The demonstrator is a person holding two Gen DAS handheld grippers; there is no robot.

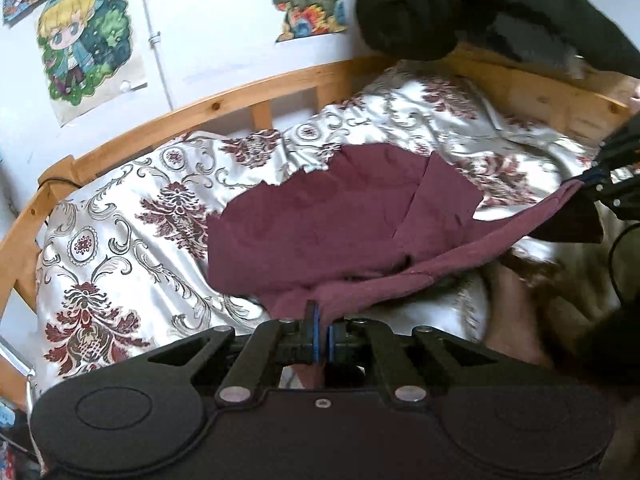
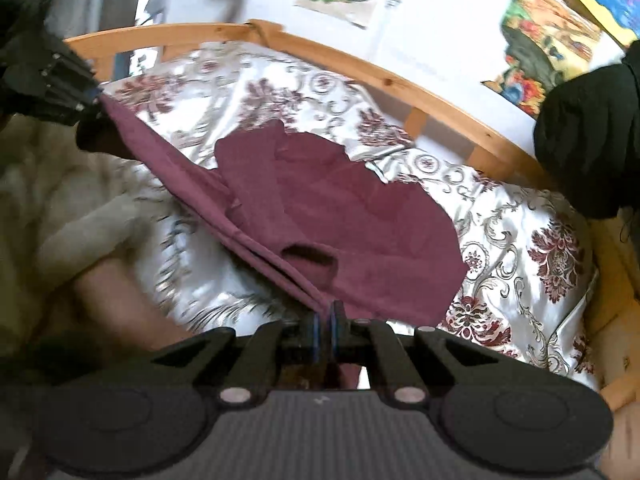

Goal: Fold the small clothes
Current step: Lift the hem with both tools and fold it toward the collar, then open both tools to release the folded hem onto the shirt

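Maroon garment [image 1: 320,216] lies spread on the bed's satin floral bedspread [image 1: 120,232], near edge lifted off the cover and pulled taut between both tools. Left hand-held gripper [image 1: 322,328] is pinched tight on one end of that hem; right hand-held gripper [image 2: 327,316] is pinched on the other end, seen far right in left wrist view, w/ fabric stretched in a straight line btwn them. Rest of the cloth sags back onto the bedspread, a flap folded over on top, far edge ragged-looking & uneven. Fabric is matte, plain, no print; a dark opening [image 2: 312,258] shows near the held hem in right wrist view. Bare bedspread shows on both sides & beyond the garment, up to the wooden bed rail [image 1: 224,104]. Dark bundled clothing [image 1: 408,12] sits at the bed's far corner on the rail. Cartoon posters [image 1: 84,44] on the white wall behind.
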